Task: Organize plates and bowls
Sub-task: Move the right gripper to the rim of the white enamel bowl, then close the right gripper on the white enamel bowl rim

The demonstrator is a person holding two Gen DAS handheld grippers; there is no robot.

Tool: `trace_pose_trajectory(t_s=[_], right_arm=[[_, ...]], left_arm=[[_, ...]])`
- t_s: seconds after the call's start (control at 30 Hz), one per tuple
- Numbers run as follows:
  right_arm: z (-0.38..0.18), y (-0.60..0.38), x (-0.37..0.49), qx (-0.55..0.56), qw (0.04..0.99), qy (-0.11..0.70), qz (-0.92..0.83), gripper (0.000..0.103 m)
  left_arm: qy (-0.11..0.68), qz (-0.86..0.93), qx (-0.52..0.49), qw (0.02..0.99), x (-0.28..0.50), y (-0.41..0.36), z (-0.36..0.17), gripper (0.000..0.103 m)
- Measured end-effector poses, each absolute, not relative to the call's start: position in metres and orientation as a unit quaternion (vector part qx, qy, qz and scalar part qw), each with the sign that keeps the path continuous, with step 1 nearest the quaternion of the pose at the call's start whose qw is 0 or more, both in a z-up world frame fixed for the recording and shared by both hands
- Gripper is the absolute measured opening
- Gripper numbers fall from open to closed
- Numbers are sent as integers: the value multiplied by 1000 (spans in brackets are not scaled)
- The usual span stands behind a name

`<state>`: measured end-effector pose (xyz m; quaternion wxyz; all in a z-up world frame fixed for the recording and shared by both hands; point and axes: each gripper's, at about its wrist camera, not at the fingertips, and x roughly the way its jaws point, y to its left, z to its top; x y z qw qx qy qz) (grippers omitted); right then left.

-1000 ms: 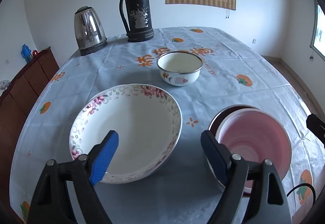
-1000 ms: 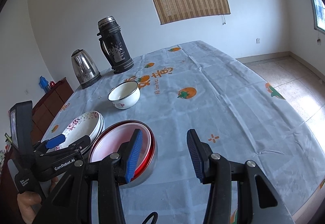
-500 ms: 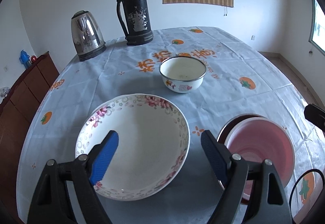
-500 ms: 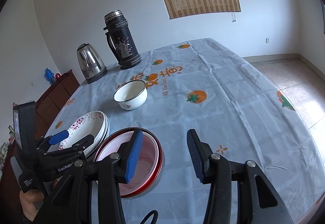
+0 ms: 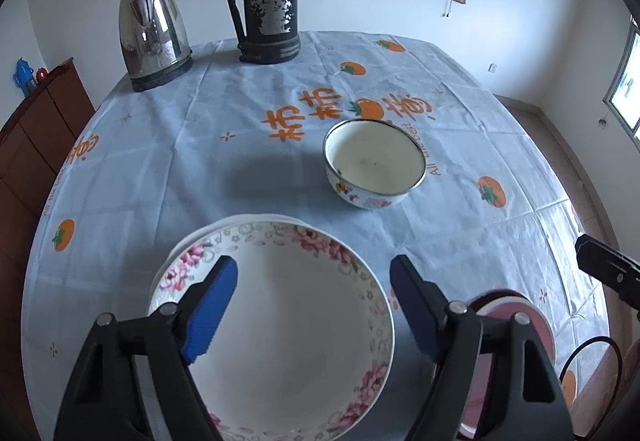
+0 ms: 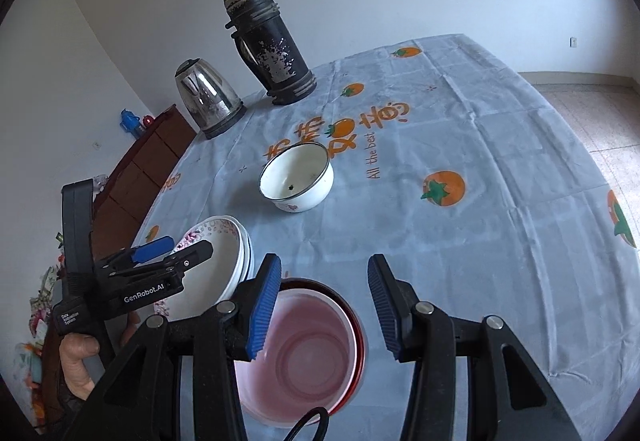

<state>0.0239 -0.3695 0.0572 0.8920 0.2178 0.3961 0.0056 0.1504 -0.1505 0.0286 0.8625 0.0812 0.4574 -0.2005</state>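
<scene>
A floral-rimmed deep plate (image 5: 288, 329) tops a short stack of white plates (image 6: 230, 257) near the table's front. My left gripper (image 5: 312, 305) hovers over it. Its jaws are closing with nothing pressed between them. One blue pad (image 5: 210, 307) is over the plate's inside and the other is past its right rim. To the right, a pink bowl (image 6: 304, 345) sits in a red-rimmed dish (image 6: 358, 325). My right gripper (image 6: 324, 309) hangs open above it, holding nothing. A white enamel bowl (image 5: 374, 161) stands alone further back.
A steel kettle (image 5: 154, 35) and a tall black thermos (image 5: 268, 1) stand at the table's far left. The tablecloth (image 6: 480, 169) with orange prints hangs over the right edge. A brown cabinet (image 5: 36, 129) lies left of the table. A hand (image 6: 78, 365) holds the left gripper.
Both grippers have moved toward the far side of the table, so the plates and the pink bowl sit lower in view and the enamel bowl looks nearer. The left jaws have narrowed slightly.
</scene>
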Motion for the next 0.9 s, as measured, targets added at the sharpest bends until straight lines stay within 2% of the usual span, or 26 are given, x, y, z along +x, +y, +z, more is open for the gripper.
trace_pose_trajectory(t_s=[0.63,0.7,0.83,0.9], right_arm=[[43,-378,136,242,846,474,6,48],[37,-379,145,244,841,482,6,48],[25,-384,160,256,831,494,4,45],[19,-386,168,260,826,500,2,43]], left_arm=[[499,-185,121,838,231,-181,24,79],[511,-189,113,831,239,-183,21,76],[540,-191,84,815,259,-182,10,60],[545,-189,82,813,265,-185,5,58]])
